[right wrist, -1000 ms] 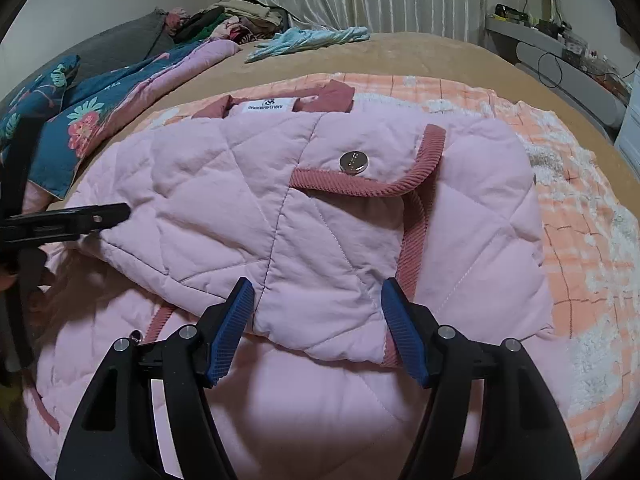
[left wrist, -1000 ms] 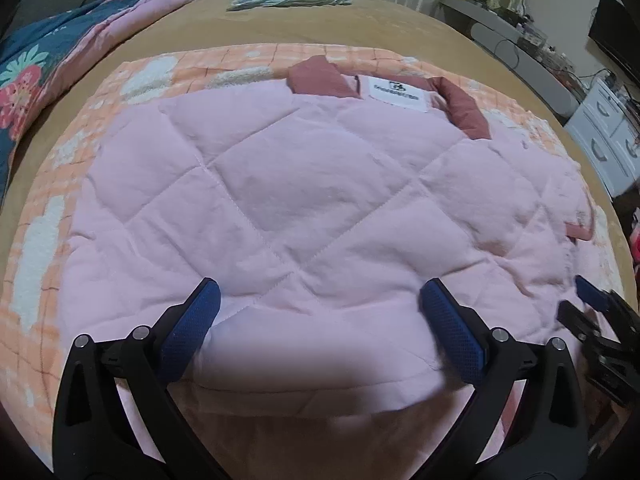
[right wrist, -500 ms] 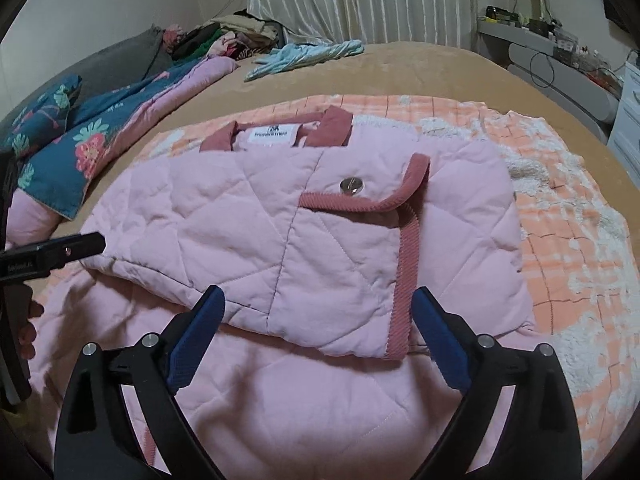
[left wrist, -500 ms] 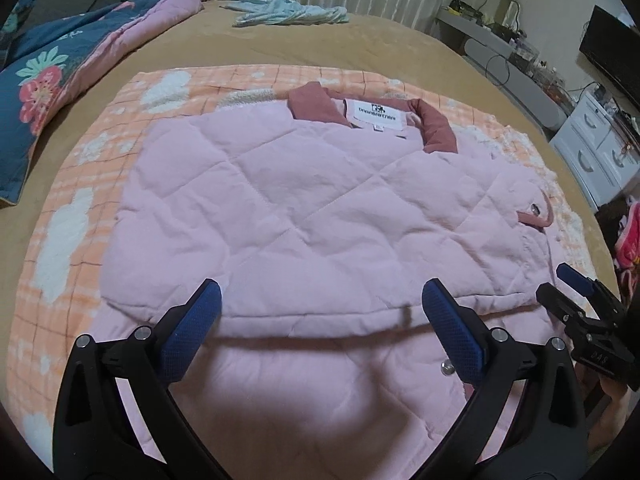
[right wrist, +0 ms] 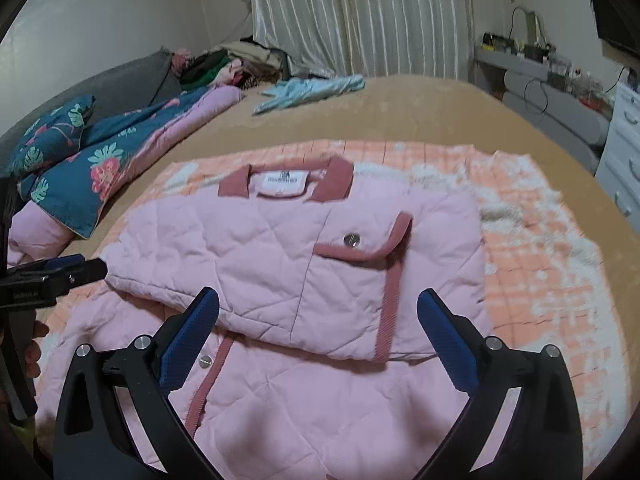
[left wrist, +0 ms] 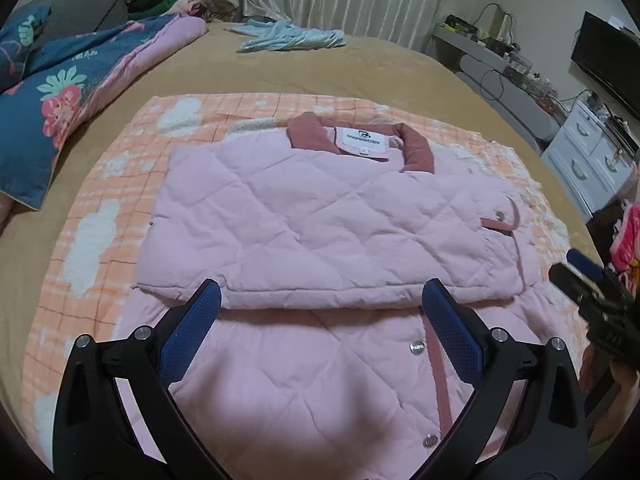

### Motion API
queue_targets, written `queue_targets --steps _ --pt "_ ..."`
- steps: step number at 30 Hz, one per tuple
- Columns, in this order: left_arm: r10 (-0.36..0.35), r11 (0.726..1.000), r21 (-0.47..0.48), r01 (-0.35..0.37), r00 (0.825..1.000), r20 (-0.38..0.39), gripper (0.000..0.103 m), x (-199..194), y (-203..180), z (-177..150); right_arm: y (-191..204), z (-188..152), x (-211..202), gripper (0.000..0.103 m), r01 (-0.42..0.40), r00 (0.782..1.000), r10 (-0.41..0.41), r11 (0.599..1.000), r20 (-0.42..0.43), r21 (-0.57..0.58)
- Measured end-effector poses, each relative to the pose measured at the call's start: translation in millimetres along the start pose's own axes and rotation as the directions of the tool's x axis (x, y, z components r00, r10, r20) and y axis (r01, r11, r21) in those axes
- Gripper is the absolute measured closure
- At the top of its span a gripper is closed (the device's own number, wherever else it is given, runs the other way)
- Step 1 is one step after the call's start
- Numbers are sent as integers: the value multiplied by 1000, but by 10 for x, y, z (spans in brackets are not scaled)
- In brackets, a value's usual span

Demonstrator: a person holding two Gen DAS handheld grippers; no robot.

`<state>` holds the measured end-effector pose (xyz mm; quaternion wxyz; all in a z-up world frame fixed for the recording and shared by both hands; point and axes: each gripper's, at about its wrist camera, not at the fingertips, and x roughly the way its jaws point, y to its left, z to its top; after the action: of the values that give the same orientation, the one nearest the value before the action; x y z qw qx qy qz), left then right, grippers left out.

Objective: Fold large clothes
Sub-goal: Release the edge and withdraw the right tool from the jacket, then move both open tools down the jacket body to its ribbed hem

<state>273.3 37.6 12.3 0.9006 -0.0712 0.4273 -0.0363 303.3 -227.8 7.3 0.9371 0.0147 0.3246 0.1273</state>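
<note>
A pink quilted jacket (left wrist: 320,220) with a dusty-red collar, pocket trim and snap buttons lies flat on an orange checked blanket (left wrist: 100,200). Its upper layer is folded over, and the fold edge runs across just beyond my fingertips. My left gripper (left wrist: 320,292) hovers open above the near part of the jacket, holding nothing. My right gripper (right wrist: 318,296) hangs over the jacket (right wrist: 280,260) near the pocket; its jaws are opening wide with nothing gripped between them. Each gripper shows at the edge of the other's view.
The blanket (right wrist: 540,280) lies on a tan bed cover (left wrist: 360,68). A floral blue quilt (left wrist: 60,92) is bunched at the left and a light blue garment (left wrist: 288,36) lies at the far side. White drawers (left wrist: 592,152) and a dark screen (left wrist: 604,56) stand to the right.
Both grippers have risen and drawn back from the jacket, which now looks smaller. The right jaws have spread much wider. The folded layer stays where it lay.
</note>
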Motion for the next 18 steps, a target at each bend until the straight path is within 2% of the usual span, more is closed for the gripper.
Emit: queue_targets --steps 18 --pt "-34 999 26 31 990 136 9 -1015 -43 -68 223 55 -1046 4 -7 991 11 1000 136 -26"
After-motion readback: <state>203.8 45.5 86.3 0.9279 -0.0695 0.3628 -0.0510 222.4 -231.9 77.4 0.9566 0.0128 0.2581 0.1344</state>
